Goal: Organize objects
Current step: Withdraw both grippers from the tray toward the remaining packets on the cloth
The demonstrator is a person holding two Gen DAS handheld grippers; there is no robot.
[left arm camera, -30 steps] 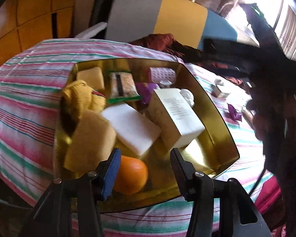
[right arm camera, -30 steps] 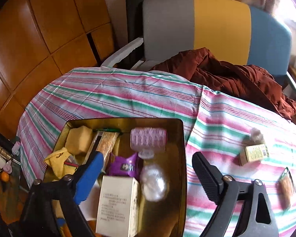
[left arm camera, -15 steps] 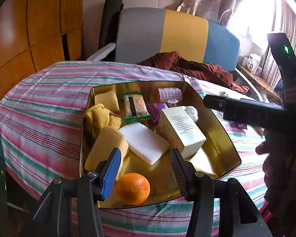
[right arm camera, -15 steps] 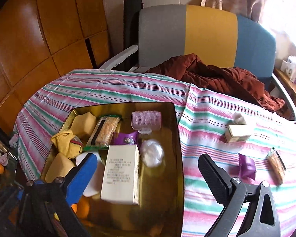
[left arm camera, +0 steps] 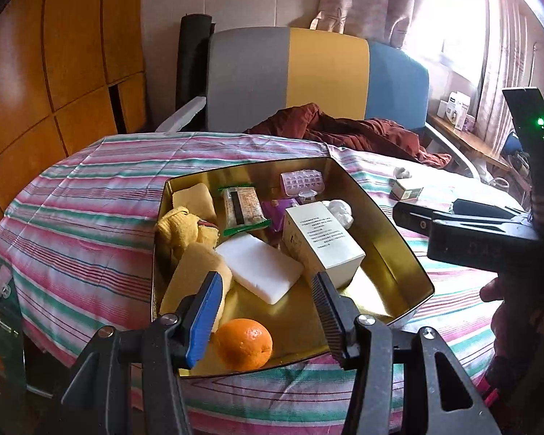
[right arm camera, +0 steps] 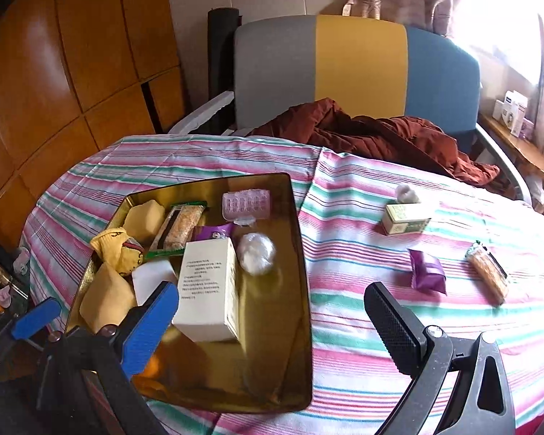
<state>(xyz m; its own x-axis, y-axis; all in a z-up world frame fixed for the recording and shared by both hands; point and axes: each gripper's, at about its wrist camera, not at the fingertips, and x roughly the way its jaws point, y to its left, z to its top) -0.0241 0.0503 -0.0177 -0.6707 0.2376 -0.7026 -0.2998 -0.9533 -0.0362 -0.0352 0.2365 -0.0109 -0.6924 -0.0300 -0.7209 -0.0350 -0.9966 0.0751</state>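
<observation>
Gold-coloured metal tray, shallow and glossy with rounded corners, sits on the striped cloth of the table in the left wrist view. Inside it lie a round, dimpled orange at the near edge, a flat white foam block, a tall white cardboard box printed with small text, two soft yellow sponges, a crumpled yellow cloth, a cereal bar in clear green-edged wrap, a pink bumpy hair roller and a white wad of cotton. The left gripper hovers over the near rim, its ribbed jaws part-way apart and holding nothing; the orange shows below the gap, untouched. At the right edge, a hand carries the right gripper's dark body.

From the right wrist camera, the same tray is at lower left, the box lying near its middle. The right gripper has its jaws spread as wide as they go, empty, one blue pad over the tray and the black textured one over bare cloth. Out on the cloth, well apart from the tray, rest a small green-and-cream carton with a cotton ball just behind it, a shiny purple packet and a second cereal bar. A rust-brown garment is heaped on the grey, yellow and blue chair beyond.
</observation>
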